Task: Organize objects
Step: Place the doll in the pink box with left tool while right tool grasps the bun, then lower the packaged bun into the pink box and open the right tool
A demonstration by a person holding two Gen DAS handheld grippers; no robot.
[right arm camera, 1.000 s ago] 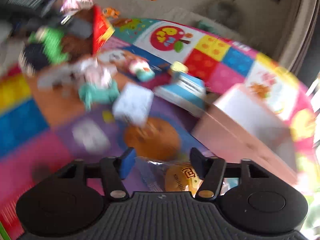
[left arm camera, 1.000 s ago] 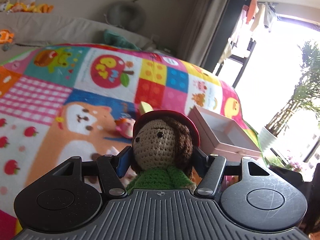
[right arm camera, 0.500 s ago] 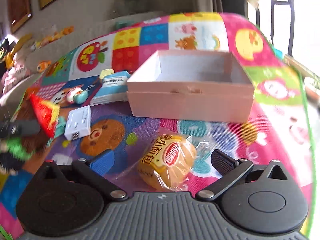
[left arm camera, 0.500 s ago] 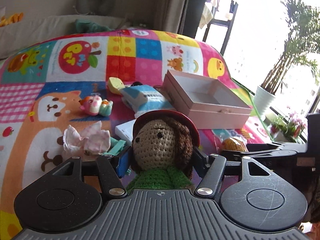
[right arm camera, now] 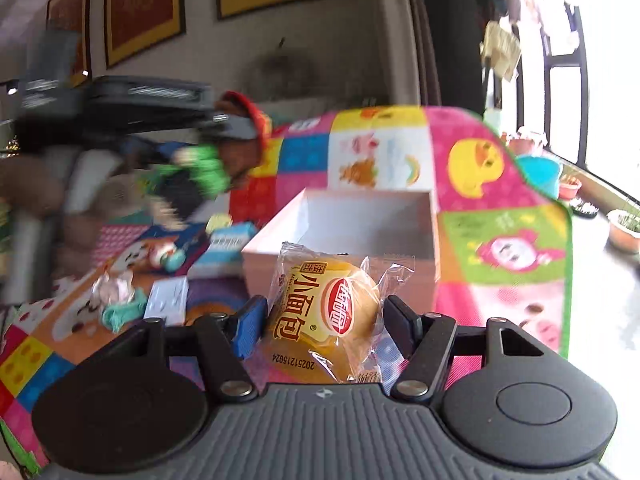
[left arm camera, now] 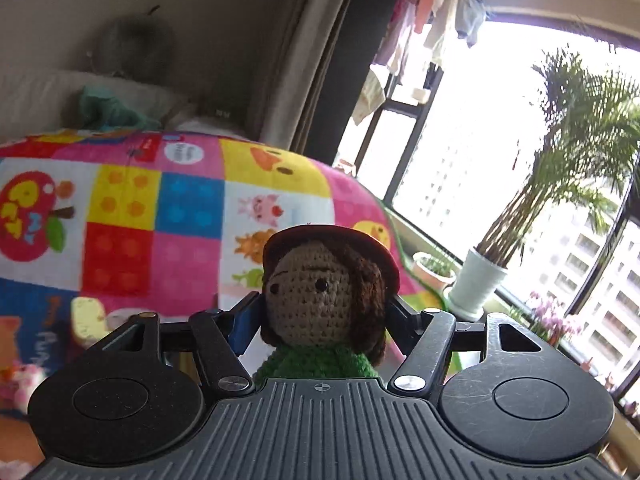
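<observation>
Bun pack (right arm camera: 324,312) now clamped in right gripper (right arm camera: 322,320) after closing, left gripper (left arm camera: 320,316) still clamps doll (left arm camera: 320,292)

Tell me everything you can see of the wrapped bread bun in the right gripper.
The bread bun is round and golden, sealed in a clear crinkly plastic wrapper with yellow print, a red oval logo and a printed date code. It stands between the jaws of the right gripper, which have just been closing and press its sides. Behind it lies the open, empty pink box.

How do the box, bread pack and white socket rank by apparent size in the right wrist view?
1. box
2. bread pack, though it is nearest the camera, which inflates it
3. white socket
</observation>
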